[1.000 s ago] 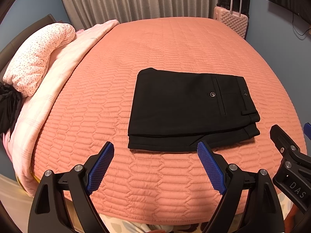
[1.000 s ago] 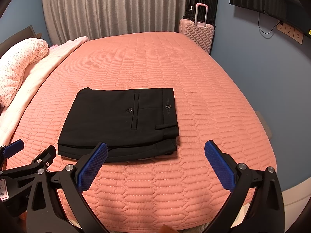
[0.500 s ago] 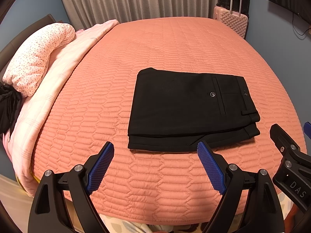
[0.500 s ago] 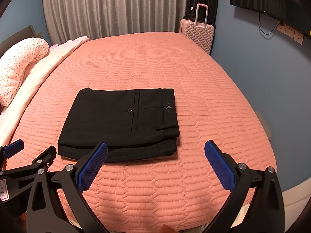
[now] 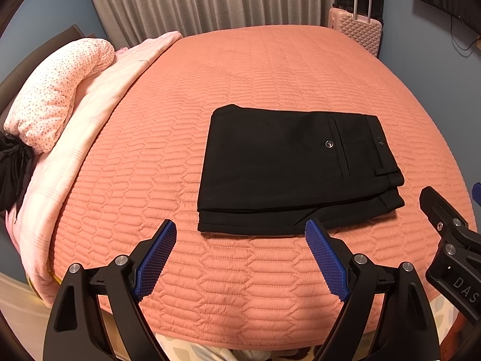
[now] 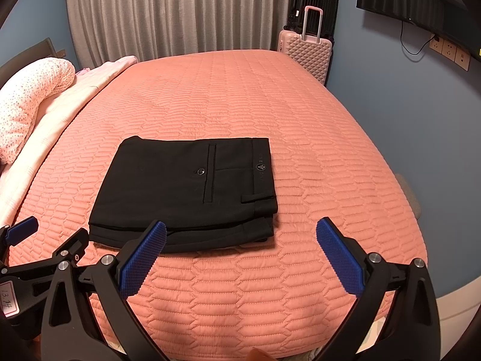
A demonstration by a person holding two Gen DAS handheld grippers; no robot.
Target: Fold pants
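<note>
Black pants [image 5: 294, 168] lie folded in a compact rectangle on the salmon quilted bedspread [image 5: 270, 69], near its front edge, waistband to the right. Bare quilt on all sides. Left gripper [image 5: 240, 240] and right gripper [image 6: 240, 240] both hover spread wide, holding nothing, just short of the pants' near edge. Waistband logo unreadable. Right gripper body reads "DAS"; a tag [image 6: 7, 299] on the left one reads "13.14".

Folded pants [image 5: 288, 168] on bed [image 5: 270, 69], near front edge. Pillow [image 5: 57, 96] at bed's left. Suitcase [image 5: 356, 27] behind bed's far right corner. Left gripper [image 5: 240, 257] before pants, right gripper [image 6: 240, 255] alongside.
</note>
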